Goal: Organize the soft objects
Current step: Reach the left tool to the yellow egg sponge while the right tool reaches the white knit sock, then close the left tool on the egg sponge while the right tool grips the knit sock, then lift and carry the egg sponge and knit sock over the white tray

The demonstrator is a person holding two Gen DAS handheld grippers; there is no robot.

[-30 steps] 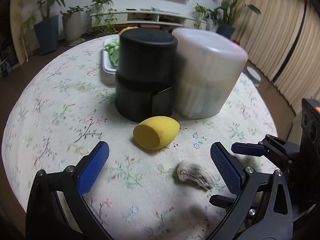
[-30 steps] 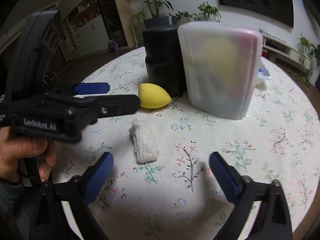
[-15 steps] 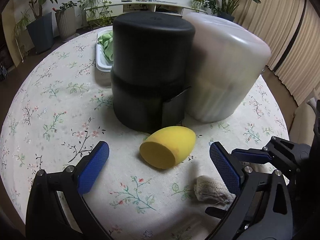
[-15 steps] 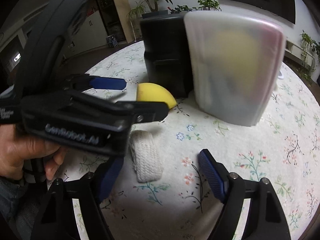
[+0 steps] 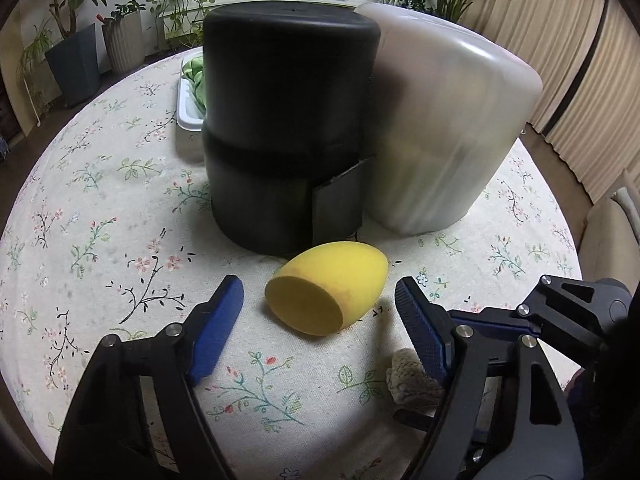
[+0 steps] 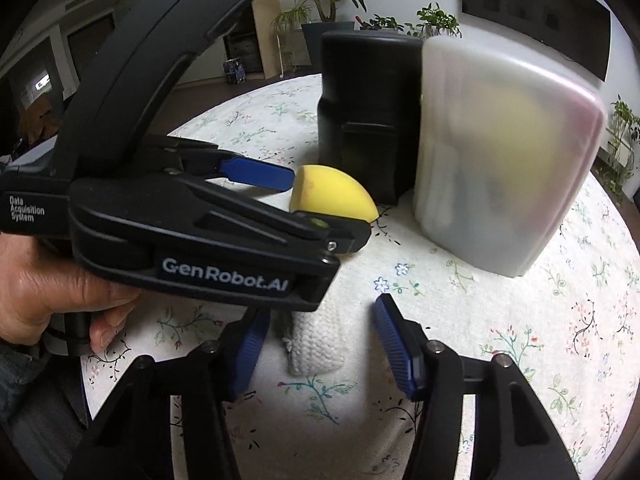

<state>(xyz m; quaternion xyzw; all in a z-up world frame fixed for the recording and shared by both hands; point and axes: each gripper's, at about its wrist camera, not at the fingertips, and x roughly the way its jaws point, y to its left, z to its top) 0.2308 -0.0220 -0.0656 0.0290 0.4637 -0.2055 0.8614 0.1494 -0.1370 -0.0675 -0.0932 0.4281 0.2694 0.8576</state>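
Note:
A yellow egg-shaped sponge (image 5: pixel 326 288) lies on the flowered tablecloth in front of a black cylinder. My left gripper (image 5: pixel 318 286) straddles it. Its jaws are closing, and a gap still shows between each blue pad and the sponge. A cream knitted piece (image 6: pixel 316 340) lies flat nearer the table's front, between the jaws of my right gripper (image 6: pixel 322 314). Those jaws are closing too and the pads are not pressing on it. In the left wrist view the knitted piece (image 5: pixel 412 380) peeks out behind my right pad. In the right wrist view the sponge (image 6: pixel 332 196) is half hidden by the left gripper's near finger (image 6: pixel 340 238).
A black cylinder (image 5: pixel 288 120) and a frosted white container (image 5: pixel 448 128) stand side by side just behind the sponge. A white tray (image 5: pixel 186 114) with green items sits behind the cylinder. A hand (image 6: pixel 40 300) holds the left gripper. The two grippers are close together.
Both grippers have moved in over their objects and their jaws have narrowed. The sponge now lies between the left jaws and the knitted piece between the right jaws.

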